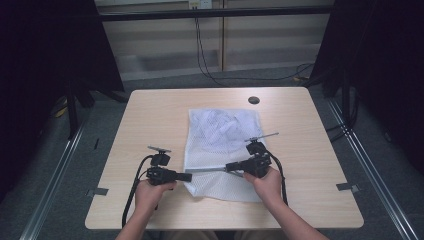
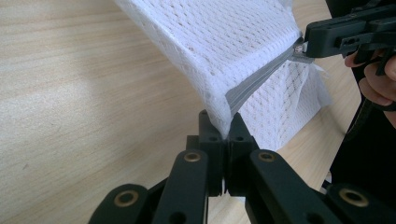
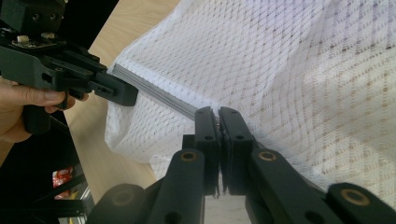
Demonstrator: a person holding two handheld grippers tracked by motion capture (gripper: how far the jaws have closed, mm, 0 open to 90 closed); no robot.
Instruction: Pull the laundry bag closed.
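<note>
White mesh bag [image 1: 222, 150] near the tabletop [image 1: 150, 120] front edge. Left gripper [image 1: 189, 176] jaws clamped on its corner. Right gripper [image 1: 228, 167] jaws closed on the grey zipper [image 2: 261, 77].

No text, label, brand, number or sign can be read in any of the pictures. The white mesh laundry bag [image 1: 220, 150] and its grey zipper [image 2: 261, 79] bear no print, and the wooden table [image 1: 150, 125] is unmarked. A small red-and-white item [image 3: 63, 179] below the table edge in the right gripper view is too blurred to read.
</note>
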